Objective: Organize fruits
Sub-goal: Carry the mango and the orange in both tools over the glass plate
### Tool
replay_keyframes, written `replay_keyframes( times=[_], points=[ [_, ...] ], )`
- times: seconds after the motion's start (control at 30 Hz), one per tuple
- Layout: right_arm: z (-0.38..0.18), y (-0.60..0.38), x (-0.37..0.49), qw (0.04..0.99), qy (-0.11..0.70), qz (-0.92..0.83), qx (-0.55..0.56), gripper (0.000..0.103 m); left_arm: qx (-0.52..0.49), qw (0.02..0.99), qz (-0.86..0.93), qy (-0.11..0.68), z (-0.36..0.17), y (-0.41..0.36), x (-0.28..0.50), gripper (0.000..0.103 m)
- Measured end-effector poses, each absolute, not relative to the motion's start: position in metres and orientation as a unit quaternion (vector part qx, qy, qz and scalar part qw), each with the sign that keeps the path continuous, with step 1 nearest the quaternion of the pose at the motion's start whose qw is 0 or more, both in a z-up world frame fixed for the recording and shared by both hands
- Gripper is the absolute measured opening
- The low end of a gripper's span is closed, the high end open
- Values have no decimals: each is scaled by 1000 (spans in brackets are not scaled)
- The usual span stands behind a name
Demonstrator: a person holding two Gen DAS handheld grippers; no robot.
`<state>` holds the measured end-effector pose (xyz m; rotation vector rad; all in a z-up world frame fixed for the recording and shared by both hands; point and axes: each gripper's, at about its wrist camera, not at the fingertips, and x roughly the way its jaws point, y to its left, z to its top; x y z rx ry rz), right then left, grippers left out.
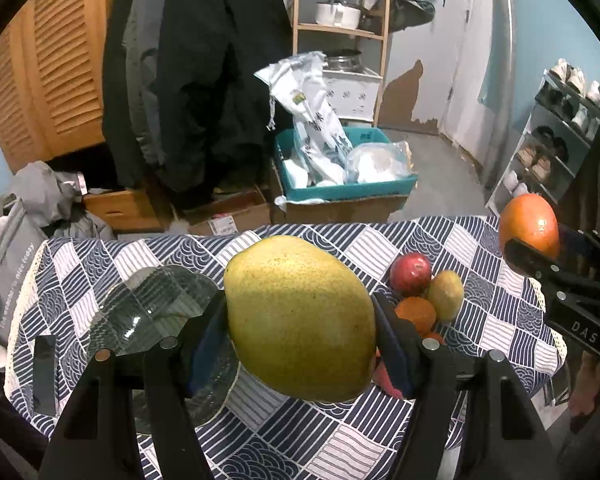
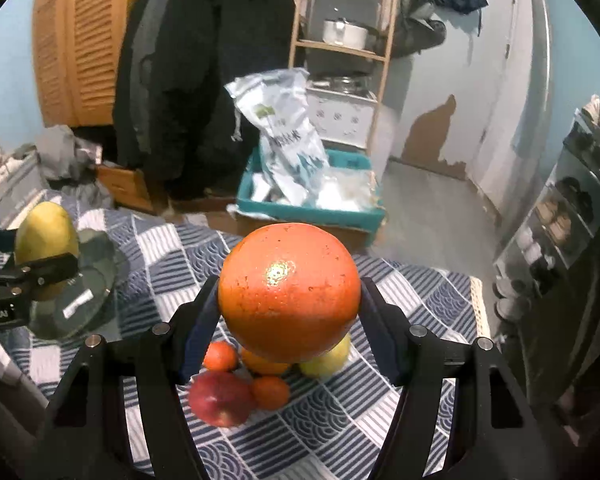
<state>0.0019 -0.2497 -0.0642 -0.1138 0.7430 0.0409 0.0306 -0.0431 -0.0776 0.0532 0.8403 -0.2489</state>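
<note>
Patterned tabletop (image 1: 500, 320) below: left tongs (image 1: 300, 320) grip the mango (image 1: 300, 316), right tongs (image 2: 289, 300) the grapefruit (image 2: 289, 296); next, probably the glass plate (image 1: 156, 304).

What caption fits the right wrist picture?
Right claw holding an orange above a fruit pile on a checkered cloth.

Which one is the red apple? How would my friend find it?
Look at the table with the blue-and-white patterned cloth. A small pile of fruit lies on it, below the big orange in the right gripper. The red apple is the pile's only red fruit; its neighbours are orange or yellow-green.
</note>
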Motion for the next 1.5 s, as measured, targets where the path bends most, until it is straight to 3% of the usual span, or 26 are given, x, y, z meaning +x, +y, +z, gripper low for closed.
replay_keyframes(
  times=[0.83, 1.5],
  points=[
    [-59, -140, 43, 921, 363, 112, -82, 68, -21, 914, -53, 401, -78, 42, 37, 71],
    [-107, -45, 89, 881, 420, 194, -95, 68, -47, 889, 34, 454, -136, 123, 57, 71]
  ],
)
